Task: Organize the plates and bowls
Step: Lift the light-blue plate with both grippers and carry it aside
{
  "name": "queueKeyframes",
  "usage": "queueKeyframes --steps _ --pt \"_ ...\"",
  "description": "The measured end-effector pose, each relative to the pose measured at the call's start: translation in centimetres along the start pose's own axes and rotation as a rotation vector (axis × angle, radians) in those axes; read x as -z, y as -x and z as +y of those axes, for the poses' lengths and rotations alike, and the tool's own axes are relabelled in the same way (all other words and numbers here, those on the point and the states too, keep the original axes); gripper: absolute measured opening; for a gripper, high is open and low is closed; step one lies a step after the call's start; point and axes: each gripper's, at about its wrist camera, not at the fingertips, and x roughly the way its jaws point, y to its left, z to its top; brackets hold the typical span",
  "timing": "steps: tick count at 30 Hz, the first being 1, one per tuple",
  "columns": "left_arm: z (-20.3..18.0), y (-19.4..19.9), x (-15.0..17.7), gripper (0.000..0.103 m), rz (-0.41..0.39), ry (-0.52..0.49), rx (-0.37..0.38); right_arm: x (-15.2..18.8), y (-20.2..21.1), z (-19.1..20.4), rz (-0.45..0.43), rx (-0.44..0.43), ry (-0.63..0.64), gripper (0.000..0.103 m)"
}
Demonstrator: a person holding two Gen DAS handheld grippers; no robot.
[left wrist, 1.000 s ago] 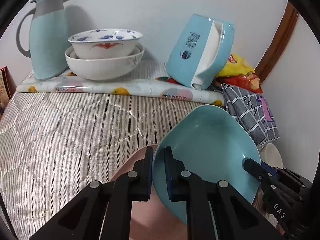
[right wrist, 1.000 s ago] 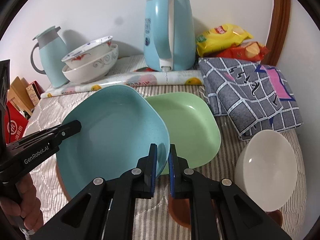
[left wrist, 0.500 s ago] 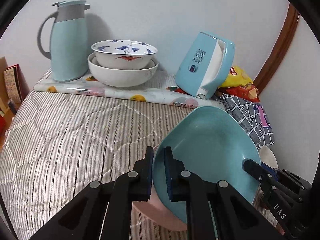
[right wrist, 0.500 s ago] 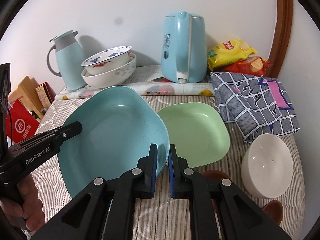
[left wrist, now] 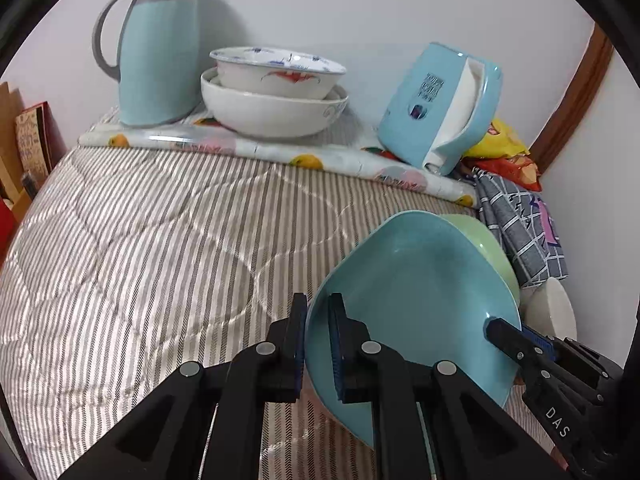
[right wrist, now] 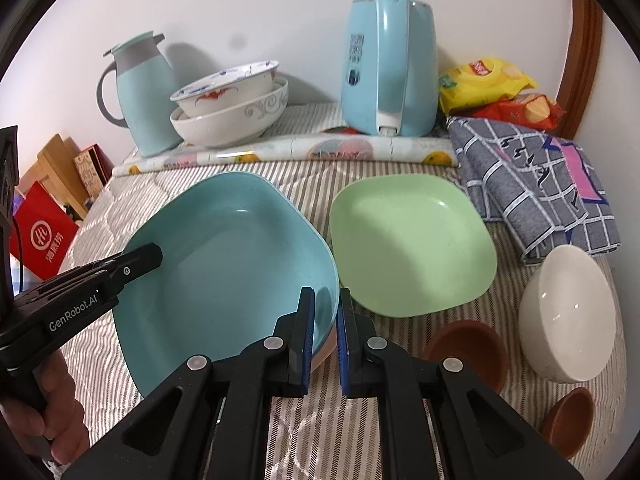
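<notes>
Striped quilt point(right wrist: 312, 432); left tongs point(right wrist: 154, 254) marked "GenRobot.AI", right tongs point(left wrist: 494, 326) "DAS".

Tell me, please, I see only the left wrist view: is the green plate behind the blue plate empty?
Observer: Yes. In the right wrist view the whole green plate lies empty on the striped cover, to the right of the blue plate.
Operator: Is anything near the white bowl?
Observer: A larger brown bowl and a smaller brown bowl sit in front of the white bowl.
Operator: What holds my left hand-held gripper?
Observer: A bare hand grips the handle of the left hand-held gripper, at the lower left edge.
</notes>
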Motion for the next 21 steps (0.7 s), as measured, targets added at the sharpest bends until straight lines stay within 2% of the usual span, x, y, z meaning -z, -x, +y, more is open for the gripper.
queueKeyframes --steps 13,21 --pt "0.3 -1.8 1.0 0.011 0.033 -0.013 -0.021 1.1 -2.4 0.1 0.063 0.016 0.003 0.010" --pt "0.3 -1.7 0.9 0.011 0.027 -0.022 -0.022 1.3 -2.6 0.7 0.064 0.050 0.033 0.012"
